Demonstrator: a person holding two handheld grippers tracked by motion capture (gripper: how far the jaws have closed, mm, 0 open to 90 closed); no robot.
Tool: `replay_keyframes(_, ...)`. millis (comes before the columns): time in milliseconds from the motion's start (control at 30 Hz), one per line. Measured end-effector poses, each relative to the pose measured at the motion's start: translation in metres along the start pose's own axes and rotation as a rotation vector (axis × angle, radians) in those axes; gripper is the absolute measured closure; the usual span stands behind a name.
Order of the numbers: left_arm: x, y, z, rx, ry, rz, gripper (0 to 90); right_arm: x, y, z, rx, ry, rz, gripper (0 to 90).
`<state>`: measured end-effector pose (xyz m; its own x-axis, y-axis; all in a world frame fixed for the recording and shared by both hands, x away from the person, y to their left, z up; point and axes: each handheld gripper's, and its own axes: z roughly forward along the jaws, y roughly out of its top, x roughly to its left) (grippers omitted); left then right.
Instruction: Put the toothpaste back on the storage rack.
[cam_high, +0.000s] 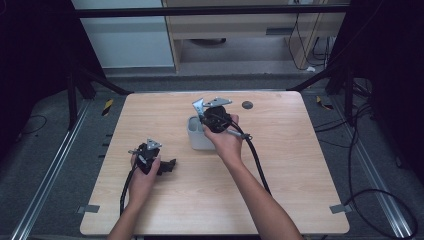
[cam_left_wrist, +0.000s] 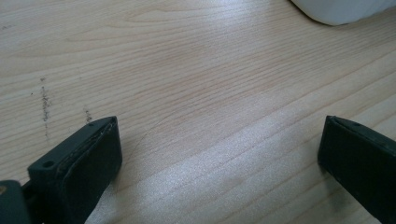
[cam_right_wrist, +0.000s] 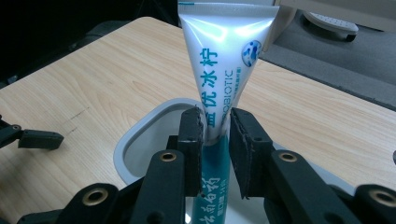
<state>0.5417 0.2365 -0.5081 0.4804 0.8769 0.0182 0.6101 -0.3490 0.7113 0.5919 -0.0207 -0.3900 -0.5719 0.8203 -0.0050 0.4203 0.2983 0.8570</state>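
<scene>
Standing upright, crimped end up, toothpaste tube (cam_right_wrist: 224, 60) sits clamped in right gripper (cam_right_wrist: 215, 140) jaws.

tube (cam_right_wrist: 224, 60) | txt: "BIOTIC" + Chinese "优冰柠", teal print

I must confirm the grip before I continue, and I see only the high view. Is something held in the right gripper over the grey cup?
Observer: Yes. In the right gripper view the right gripper is shut on a silver and teal tube.
Operator: How does the tube stand?
Observer: Upright, crimped end up, lower end down inside the cup.
Operator: And the left gripper, is it holding anything?
Observer: No. In the left gripper view the left gripper is open, with bare table between its jaws.
Operator: Is the cup near it?
Observer: A white curved edge, probably the cup, shows at the top right of that view, apart from the jaws.
</scene>
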Motion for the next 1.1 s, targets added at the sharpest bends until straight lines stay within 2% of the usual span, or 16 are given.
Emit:
replay_keyframes(767, 0.000, 0.000, 0.000, 0.000, 0.000, 0.000, 0.0, -0.004, -0.006, -0.027, 0.007, -0.005, -0.021, 70.3)
replay_keyframes(900, 0.000, 0.000, 0.000, 0.000, 0.000, 0.000, 0.0, -0.008, -0.009, -0.032, 0.014, -0.004, -0.027, 65.3)
replay_keyframes(1100, 0.000, 0.000, 0.000, 0.000, 0.000, 0.000, 0.0, -0.013, -0.013, -0.041, 0.039, -0.003, -0.058, 49.3)
